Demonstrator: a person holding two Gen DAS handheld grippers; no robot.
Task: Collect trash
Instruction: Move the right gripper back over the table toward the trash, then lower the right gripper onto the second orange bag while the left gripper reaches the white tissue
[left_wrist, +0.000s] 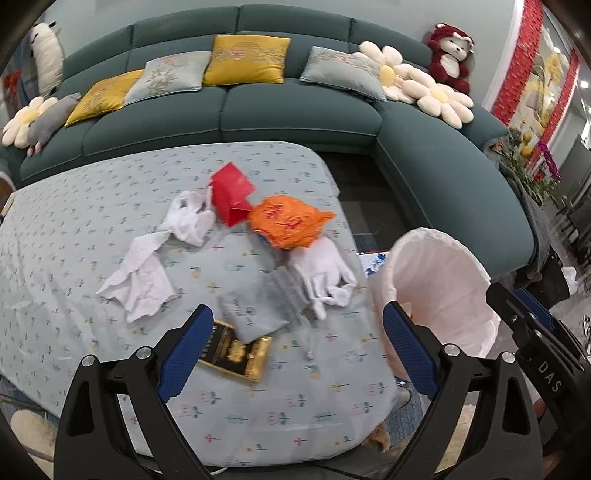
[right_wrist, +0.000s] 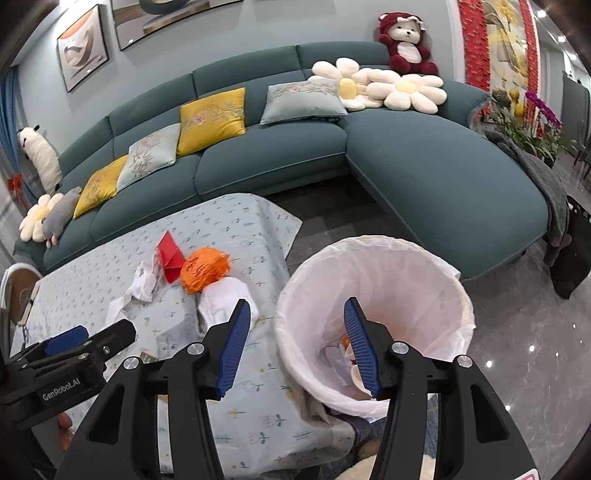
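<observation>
Both grippers hold nothing: the left gripper (left_wrist: 295, 343) gapes wide above the floral-clothed table (left_wrist: 74, 236), the right gripper (right_wrist: 295, 347) half-spread over the white-lined round bin (right_wrist: 424, 280) beside the table's edge. Crumpled orange wrapper (left_wrist: 288, 221), red folded paper (left_wrist: 232, 192) and white tissues (left_wrist: 140, 280) lie mid-table; the bin's contents are partly hidden.

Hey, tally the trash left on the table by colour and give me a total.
White: 3, crumpled tissue, rag, glove
Red: 1, folded paper
Orange: 1, bag
Grey: 1, pouch
Black and gold: 1, box
Total: 7
</observation>
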